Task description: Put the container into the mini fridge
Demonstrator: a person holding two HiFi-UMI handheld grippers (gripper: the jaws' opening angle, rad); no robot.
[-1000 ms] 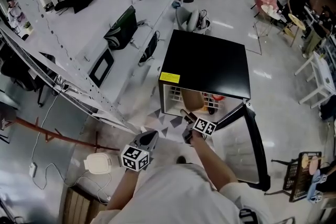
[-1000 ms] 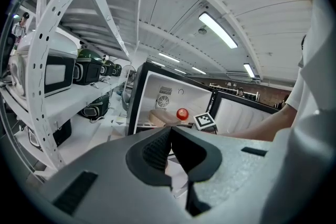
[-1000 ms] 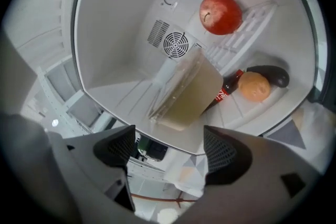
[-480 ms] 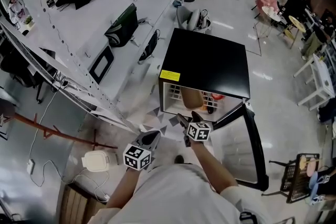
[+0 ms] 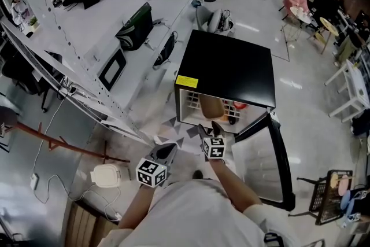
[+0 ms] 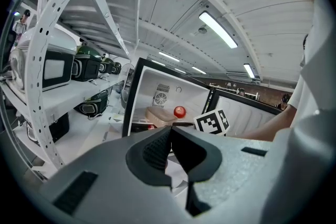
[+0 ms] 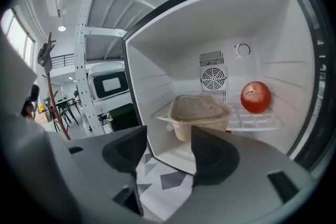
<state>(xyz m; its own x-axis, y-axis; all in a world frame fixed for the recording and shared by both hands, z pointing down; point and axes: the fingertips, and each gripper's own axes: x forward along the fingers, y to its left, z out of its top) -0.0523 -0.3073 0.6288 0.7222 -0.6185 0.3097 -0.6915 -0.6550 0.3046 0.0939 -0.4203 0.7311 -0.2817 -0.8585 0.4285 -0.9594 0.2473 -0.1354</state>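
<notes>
The black mini fridge (image 5: 225, 69) stands with its door (image 5: 263, 165) swung open to the right. The beige lidded container (image 7: 199, 113) rests on the fridge's wire shelf, beside a red apple (image 7: 255, 97); the container (image 5: 211, 107) also shows from above. My right gripper (image 5: 209, 128) hovers just outside the opening; in its own view the right gripper (image 7: 168, 149) has jaws closing with nothing between them. My left gripper (image 5: 165, 151) hangs lower left of the fridge. Its own view shows the left gripper (image 6: 170, 139) with pads together and empty.
A long white shelving rack (image 5: 87, 26) with bags and microwaves runs along the left. A white appliance (image 5: 107, 177) sits on the floor near my left arm. A grey patterned mat (image 5: 173, 127) lies before the fridge. Tables and people are far right.
My right gripper has drawn back out of the fridge toward me, and its jaws have narrowed. The container stays on the shelf. My left gripper has barely moved.
</notes>
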